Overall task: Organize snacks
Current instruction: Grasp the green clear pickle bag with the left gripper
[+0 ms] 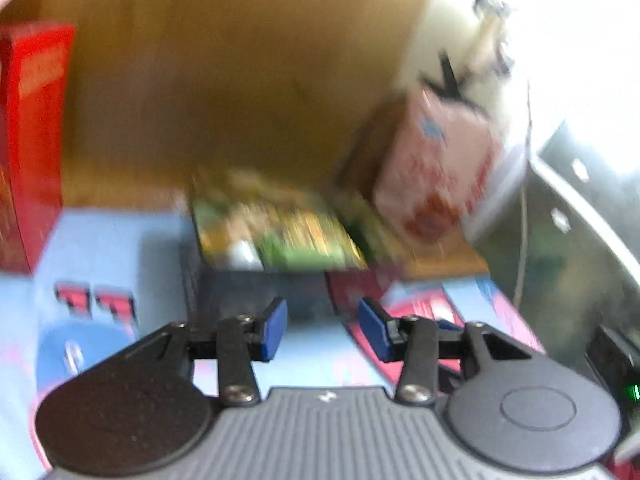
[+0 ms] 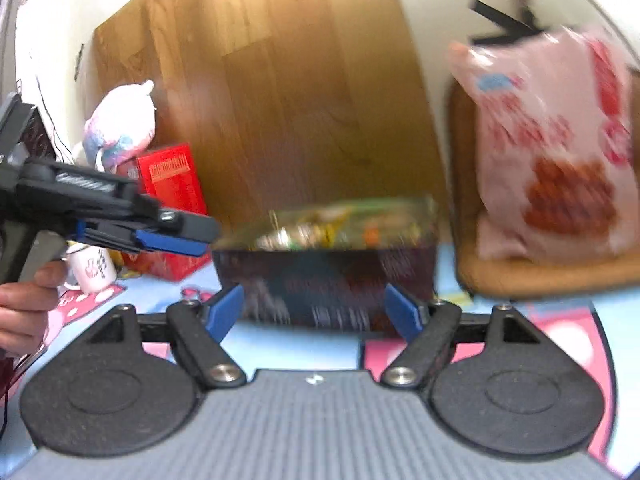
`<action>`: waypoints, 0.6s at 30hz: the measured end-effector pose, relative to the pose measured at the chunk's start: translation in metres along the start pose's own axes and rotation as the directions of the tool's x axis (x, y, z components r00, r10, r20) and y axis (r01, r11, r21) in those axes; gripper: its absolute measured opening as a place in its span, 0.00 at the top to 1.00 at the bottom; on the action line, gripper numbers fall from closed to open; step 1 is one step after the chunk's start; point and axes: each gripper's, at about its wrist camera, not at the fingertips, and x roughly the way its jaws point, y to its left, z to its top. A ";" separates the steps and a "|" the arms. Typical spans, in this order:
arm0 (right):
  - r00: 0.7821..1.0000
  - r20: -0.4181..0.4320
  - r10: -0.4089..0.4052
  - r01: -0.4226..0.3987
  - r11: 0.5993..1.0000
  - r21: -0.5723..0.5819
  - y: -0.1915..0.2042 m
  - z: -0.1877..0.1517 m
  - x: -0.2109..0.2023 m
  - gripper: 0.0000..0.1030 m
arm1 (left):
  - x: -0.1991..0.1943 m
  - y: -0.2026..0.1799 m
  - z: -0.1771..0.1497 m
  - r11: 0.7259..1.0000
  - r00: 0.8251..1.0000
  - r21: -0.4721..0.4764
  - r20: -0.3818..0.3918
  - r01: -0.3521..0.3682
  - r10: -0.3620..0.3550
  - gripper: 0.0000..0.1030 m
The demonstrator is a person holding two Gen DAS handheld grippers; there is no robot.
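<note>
A dark box filled with mixed snack packets sits on the light blue mat, straight ahead of both grippers. In the left wrist view the same box shows its green and yellow packets, blurred. My left gripper is open, nothing between its blue pads, just short of the box. My right gripper is open wide and empty, close before the box's front. A pink snack bag stands upright on a wooden tray at the right. The pink bag also shows in the left wrist view.
A red box stands left of the snack box, with a plush toy and a white mug beside it. The left gripper and the hand holding it reach in from the left. A wooden panel stands behind. The red box stands far left.
</note>
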 end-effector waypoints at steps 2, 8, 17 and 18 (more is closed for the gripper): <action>0.996 -0.089 0.018 -0.013 0.999 0.047 -0.006 -0.014 -0.008 0.24 | 0.001 -0.008 -0.021 1.000 0.998 0.006 -0.066 0.016 -0.016 0.60; 0.978 -0.178 0.112 -0.095 0.990 0.102 0.007 -0.048 -0.037 0.24 | 0.008 -0.017 -0.077 0.999 0.982 0.017 -0.186 0.029 -0.025 0.56; 0.970 -0.225 0.092 -0.132 0.977 -0.168 0.072 -0.079 -0.054 0.23 | -0.010 -0.034 -0.115 0.998 0.983 -0.050 -0.176 0.049 -0.057 0.73; 0.970 -0.231 0.069 -0.121 0.968 -0.221 0.081 -0.083 -0.055 0.23 | -0.014 -0.036 -0.119 0.997 0.983 -0.060 -0.174 0.051 -0.061 0.73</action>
